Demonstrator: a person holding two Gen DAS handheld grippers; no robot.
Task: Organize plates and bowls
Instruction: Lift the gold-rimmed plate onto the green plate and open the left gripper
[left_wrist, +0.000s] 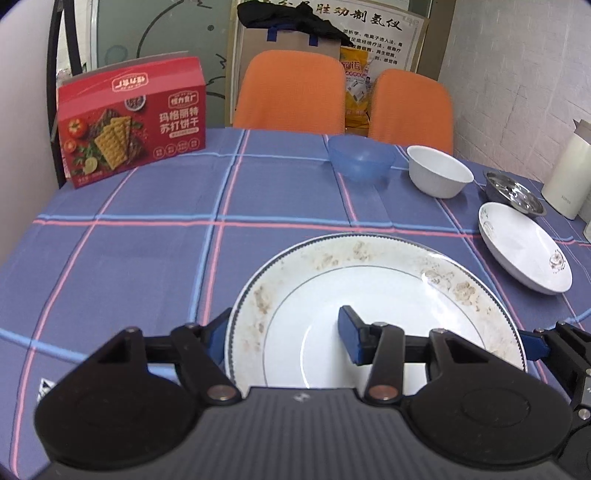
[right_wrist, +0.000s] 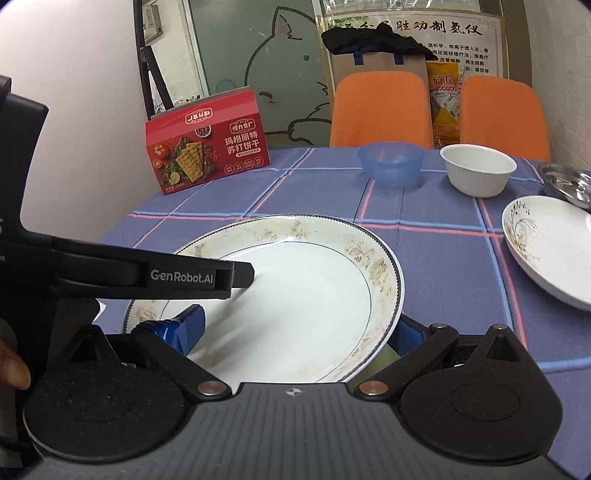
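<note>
At the near edge of the tabletop (left_wrist: 147, 229), both tongs grip the large plate (left_wrist: 369, 295): the left tongs (left_wrist: 282, 338) pinch its left rim, and the right tongs (right_wrist: 295, 332) are spread across it, one pad inside, one outside the right rim. Farther right lies a smaller plate (left_wrist: 524, 251), then a steel bowl (left_wrist: 513, 192). Along the far edge stand a white bowl (left_wrist: 439, 175), a blue bowl (left_wrist: 360, 157) and a cracker box (left_wrist: 133, 118).

Right gripper (right_wrist: 295, 334) straddles large plate's (right_wrist: 295, 295) near rim, one blue pad over it, one outside. Left gripper's (right_wrist: 236, 275) finger reaches over plate.
</note>
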